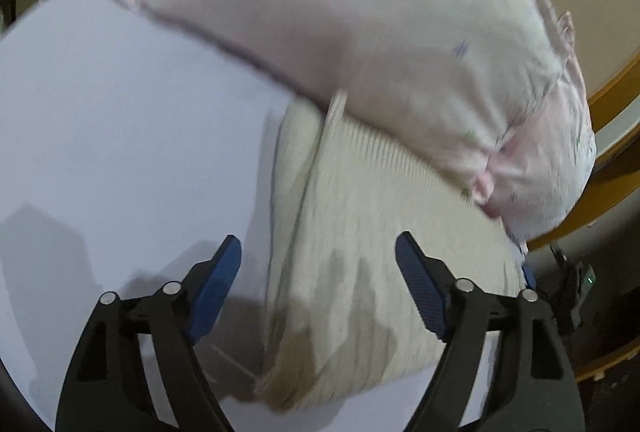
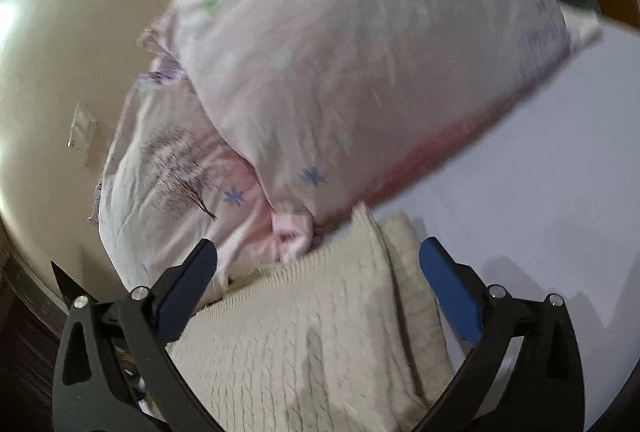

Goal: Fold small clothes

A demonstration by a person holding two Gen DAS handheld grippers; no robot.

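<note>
A cream cable-knit garment point(image 1: 360, 272) lies folded on the pale lilac sheet point(image 1: 120, 132), its far end tucked against the pillows. It also shows in the right wrist view point(image 2: 312, 332). My left gripper point(image 1: 318, 264) is open above its near edge, the left finger over bare sheet, the right finger over the knit. My right gripper point(image 2: 318, 264) is open and straddles the knit from above. Neither holds anything.
A pink pillow with small star prints point(image 1: 380, 32) lies over the far end of the knit; it also shows in the right wrist view point(image 2: 360, 72), atop a second pillow with a tree print point(image 2: 172, 172). A wooden bed frame point(image 1: 616, 160) runs on the right. A beige wall point(image 2: 60, 72) stands behind.
</note>
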